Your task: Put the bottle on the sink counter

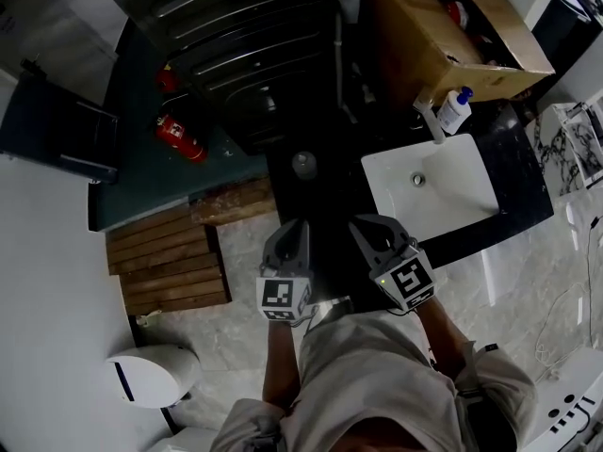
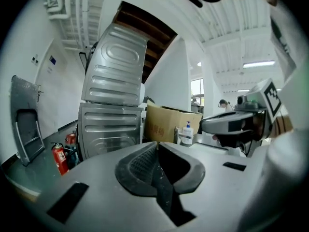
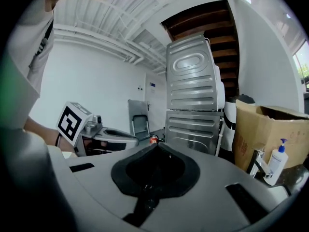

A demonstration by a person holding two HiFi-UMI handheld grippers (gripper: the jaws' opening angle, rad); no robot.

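Note:
The bottle (image 1: 455,109) is white with a blue pump. It stands on the black sink counter (image 1: 524,171) at the back left corner of the white basin (image 1: 450,202), beside the faucet (image 1: 429,118). It also shows small and far off in the left gripper view, bottle (image 2: 187,133), and at the right edge of the right gripper view, bottle (image 3: 276,163). My left gripper (image 1: 294,224) and right gripper (image 1: 366,224) are held side by side in front of the person, well short of the counter. Both are shut with nothing in them: left gripper (image 2: 157,146), right gripper (image 3: 155,146).
An open cardboard box (image 1: 443,26) stands behind the sink. Stacked metal appliances (image 1: 236,36) fill the far middle, with red fire extinguishers (image 1: 179,137) to their left. A wooden pallet (image 1: 170,262) and a white bin (image 1: 151,375) lie on the floor at the left.

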